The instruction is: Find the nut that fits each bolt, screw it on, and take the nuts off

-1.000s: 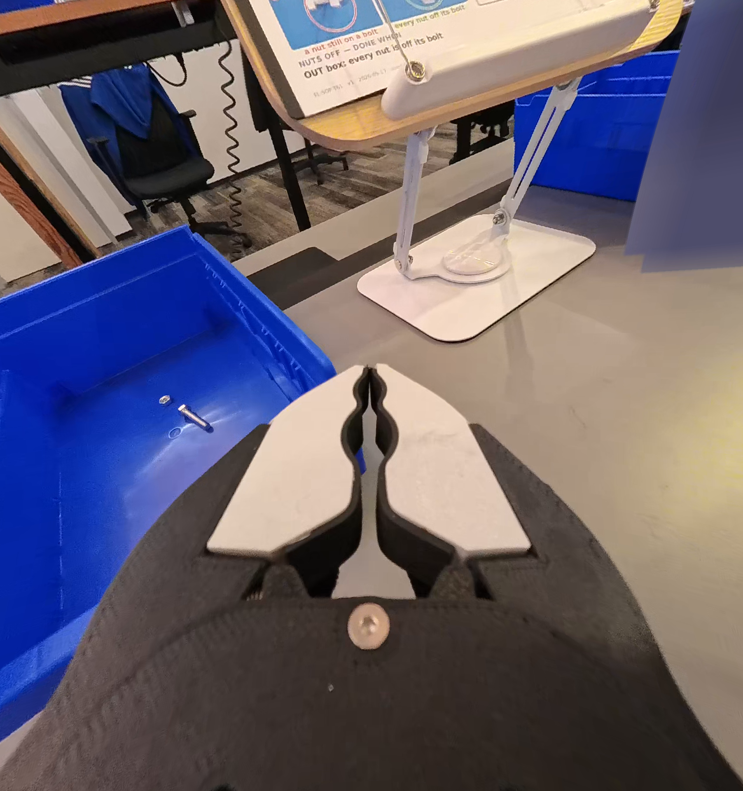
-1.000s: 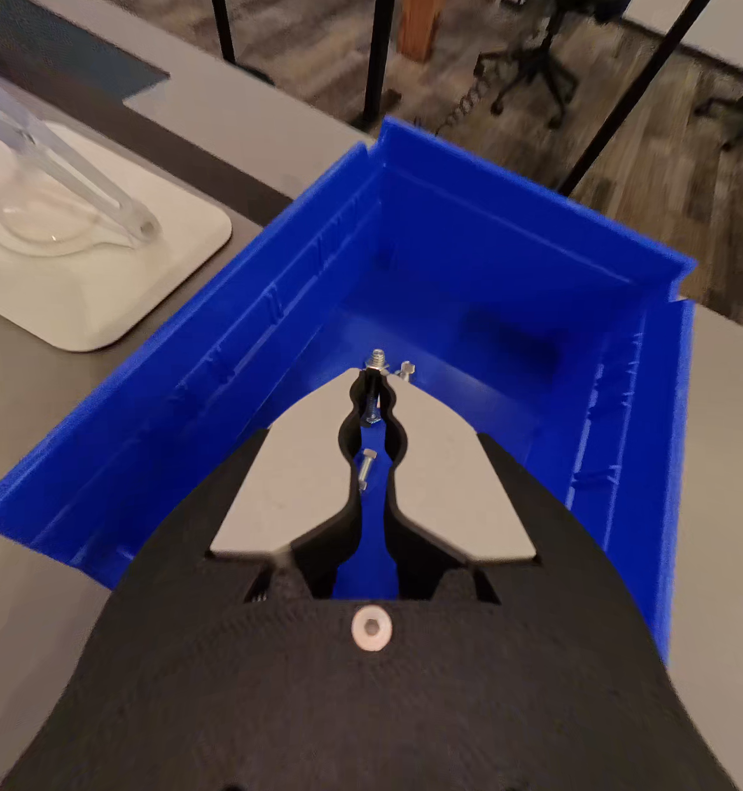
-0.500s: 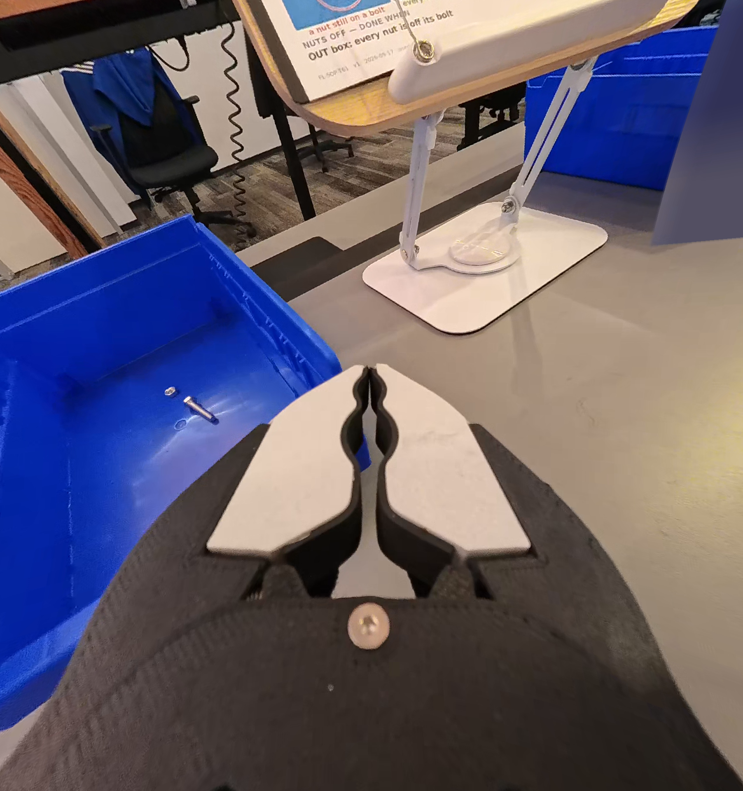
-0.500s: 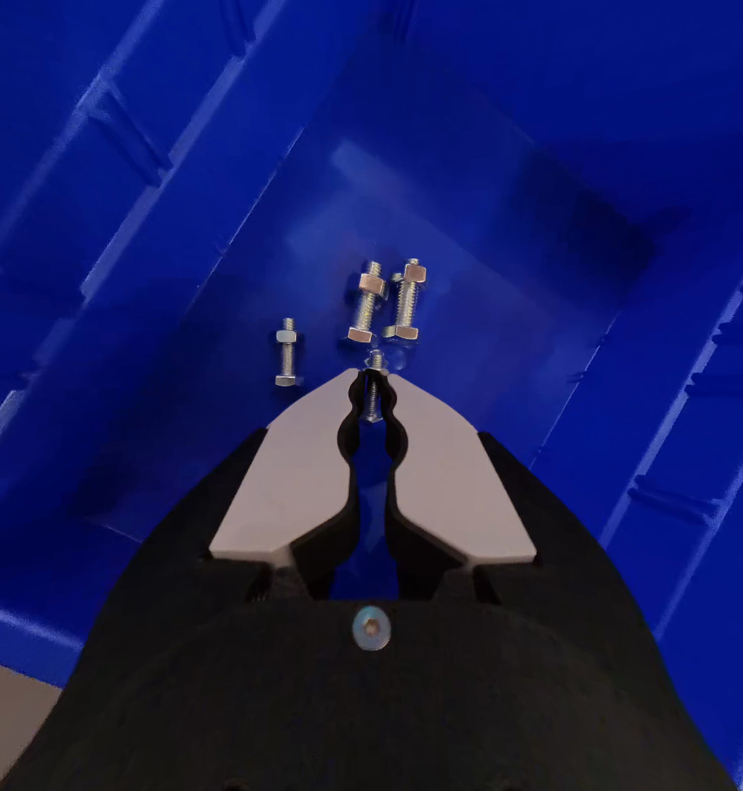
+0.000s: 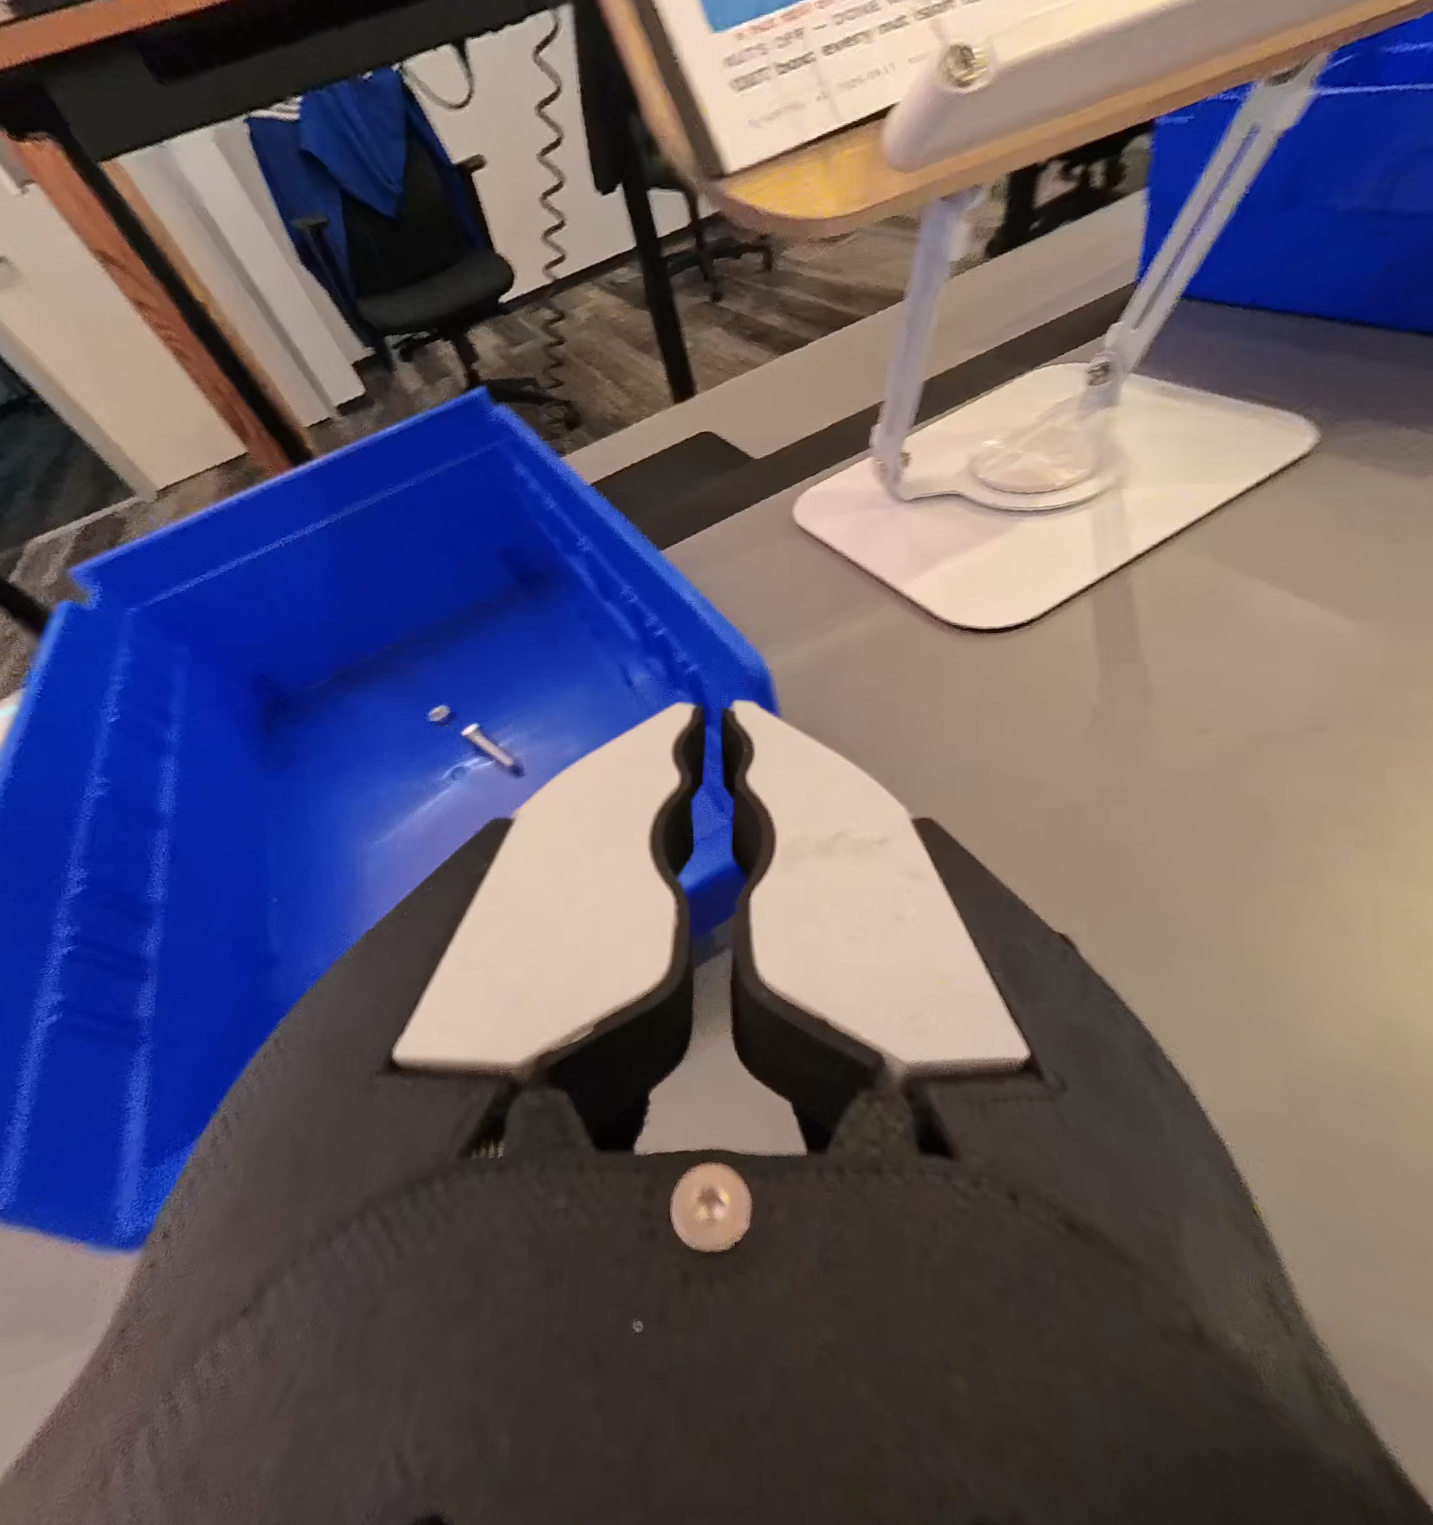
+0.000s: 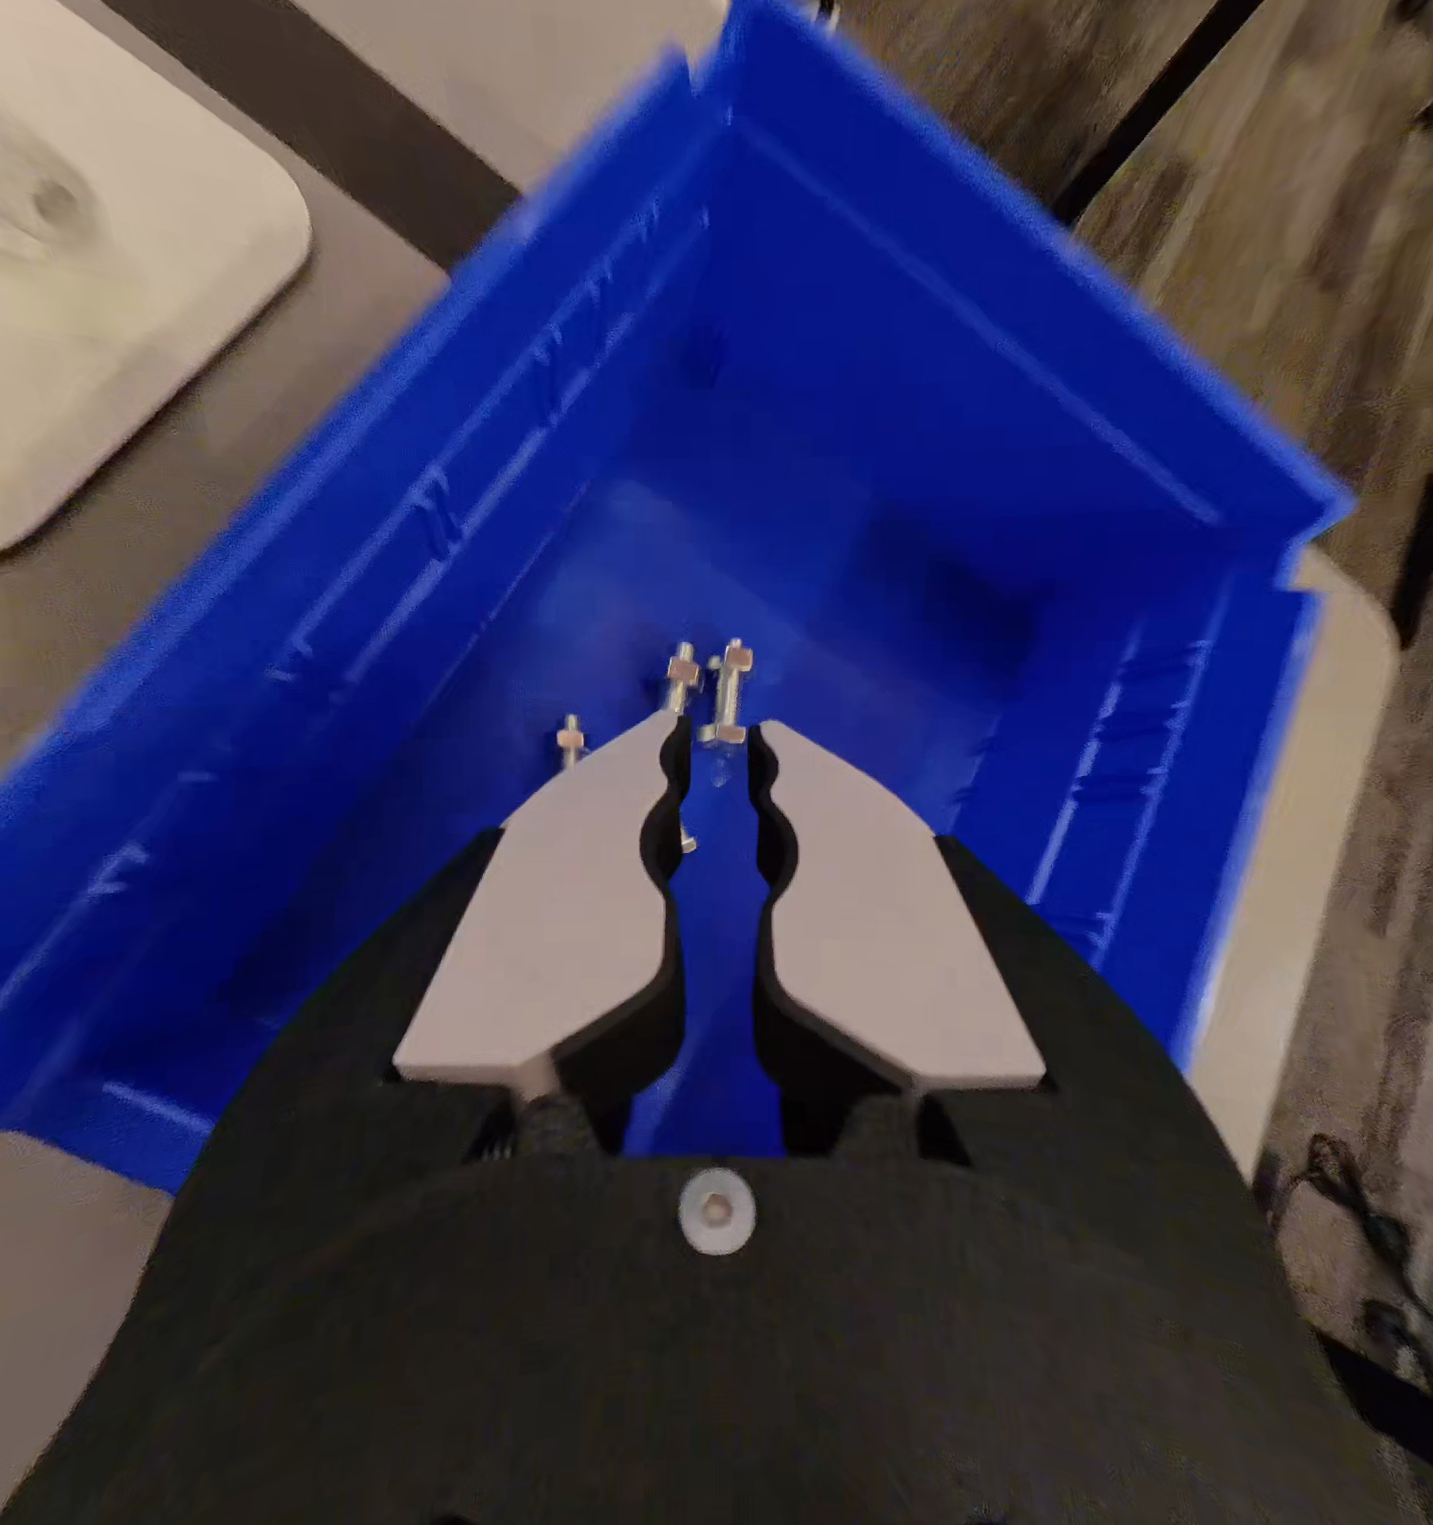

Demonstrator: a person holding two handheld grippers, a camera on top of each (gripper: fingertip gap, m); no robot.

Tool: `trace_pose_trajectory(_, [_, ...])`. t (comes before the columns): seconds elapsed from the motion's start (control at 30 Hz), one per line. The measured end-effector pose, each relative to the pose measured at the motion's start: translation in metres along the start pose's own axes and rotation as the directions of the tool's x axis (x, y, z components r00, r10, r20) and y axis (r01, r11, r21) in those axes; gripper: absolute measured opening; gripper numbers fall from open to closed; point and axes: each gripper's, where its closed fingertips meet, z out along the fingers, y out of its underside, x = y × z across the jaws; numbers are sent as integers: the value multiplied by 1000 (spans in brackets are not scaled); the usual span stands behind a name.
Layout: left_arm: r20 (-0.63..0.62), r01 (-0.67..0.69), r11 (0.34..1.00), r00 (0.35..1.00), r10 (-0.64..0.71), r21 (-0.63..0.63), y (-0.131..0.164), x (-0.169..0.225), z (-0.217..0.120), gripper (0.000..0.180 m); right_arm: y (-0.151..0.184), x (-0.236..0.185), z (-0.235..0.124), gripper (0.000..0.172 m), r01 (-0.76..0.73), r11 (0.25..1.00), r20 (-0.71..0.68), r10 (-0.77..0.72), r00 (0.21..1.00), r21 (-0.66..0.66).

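Note:
In the left wrist view my left gripper [image 5: 713,714] hovers over the near right corner of a blue bin [image 5: 284,536]. Its fingers are shut but for a thin slit, with nothing between them. A bare bolt [image 5: 490,747] and a loose nut [image 5: 439,714] lie on that bin's floor. In the right wrist view my right gripper [image 6: 717,726] is open above another blue bin [image 6: 944,330]. Three bolts with nuts on them [image 6: 730,697] [image 6: 680,685] [image 6: 569,738] lie on its floor just ahead of the tips. A small bolt [image 6: 686,842] shows beside the left finger, free of the pads.
A white stand base [image 5: 1051,528] sits on the grey table [image 5: 1109,825] and carries a wooden board with a printed sheet [image 5: 820,82]. The base also shows in the right wrist view [image 6: 78,330]. Another blue bin [image 5: 1316,206] is at the far right. Floor and office chairs lie beyond. There is about 55 centimetres between the tips of the two grippers.
My right gripper dipped into its bin with a small bolt between the tips, then opened and drew back; the bolt left the grasp. My left gripper shifted and its tips parted a hair.

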Motion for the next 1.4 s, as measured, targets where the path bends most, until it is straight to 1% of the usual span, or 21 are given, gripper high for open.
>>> trace_pose_trajectory(0.07, [56, 14, 1000, 998, -13, -18, -1, -19, -4, 10, -20, -3, -20, 10, 26, 997, -29, -24, 999, 73])
trace_pose_trajectory(0.13, [81, 28, 999, 996, -25, -43, -2, -35, -7, 16, -41, -16, -42, 8, 59, 988, -28, -55, 998, 141])
trace_pose_trajectory(0.17, [99, 27, 997, 995, -19, -75, -1, -44, -6, 19, -54, -26, -54, 7, 88, 978, -26, -85, 996, 187])
trace_pose_trajectory(0.23, [110, 16, 995, 994, -5, -102, -2, -58, -1, 20, -82, -57, -78, 5, 146, 945, 8, -155, 988, 292])
trace_pose_trajectory(0.33, [72, 12, 985, 997, 1, -175, -1, -71, 21, 19, -115, -113, -105, 0, 217, 872, 94, -285, 954, 438])
trace_pose_trajectory(0.4, [49, -10, 972, 999, 22, -235, -1, -79, 41, 19, -131, -153, -116, 0, 190, 827, 200, -339, 919, 529])
trace_pose_trajectory(0.43, [33, -15, 964, 999, 24, -266, -1, -82, 53, 19, -138, -176, -120, 0, 166, 799, 264, -376, 888, 578])
trace_pose_trajectory(0.5, [3, -34, 955, 999, 36, -296, -1, -91, 80, 16, -143, -213, -117, 0, 157, 764, 328, -440, 836, 626])
trace_pose_trajectory(0.57, [-23, -48, 915, 999, 42, -402, 12, -102, 106, 17, -143, -245, -108, 0, 136, 742, 395, -492, 776, 657])
trace_pose_trajectory(0.63, [-48, -67, 878, 998, 51, -475, 24, -112, 128, 16, -137, -278, -99, 0, 89, 740, 484, -521, 703, 667])
trace_pose_trajectory(0.7, [-56, -77, 826, 997, 54, -559, 40, -122, 142, 20, -126, -307, -91, 0, 47, 740, 554, -542, 632, 671])
trace_pose_trajectory(0.77, [-82, -95, 792, 995, 56, -603, 50, -127, 152, 19, -112, -329, -79, 0, 55, 743, 580, -564, 588, 667])
trace_pose_trajectory(0.9, [-71, -99, 729, 995, 69, -677, 65, -138, 160, 21, -98, -350, -69, 0, 41, 741, 607, -580, 543, 670])
trace_pose_trajectory(0.97, [-76, -88, 723, 996, 50, -685, 67, -136, 162, 19, -93, -356, -66, 0, 49, 750, 623, -582, 523, 659])
trace_pose_trajectory(1.0, [-68, -76, 704, 997, 38, -706, 71, -137, 160, 19, -91, -358, -63, 0, 56, 755, 626, -581, 520, 654])
trace_pose_trajectory(1.07, [-62, -64, 701, 998, 29, -710, 74, -140, 160, 20, -86, -361, -60, 0, 56, 765, 643, -576, 504, 642])
trace_pose_trajectory(1.1, [-69, -50, 696, 998, 1, -717, 76, -137, 160, 20, -84, -362, -59, 0, 56, 768, 648, -574, 500, 637])
trace_pose_trajectory(1.2, [-68, -52, 673, 998, 3, -738, 83, -140, 160, 23, -79, -364, -56, 0, 59, 780, 664, -568, 485, 624])
trace_pose_trajectory(1.27, [-81, -44, 656, 996, -26, -754, 87, -137, 161, 24, -76, -366, -54, 0, 66, 784, 671, -568, 477, 617])
trace_pose_trajectory(1.33, [-75, -60, 637, 997, 2, -769, 91, -140, 163, 24, -73, -368, -54, 0, 77, 782, 669, -577, 468, 619])
trace_pose_trajectory(1.4, [-84, -54, 634, 996, -18, -772, 92, -138, 165, 20, -72, -368, -55, 0, 86, 778, 665, -583, 467, 622])
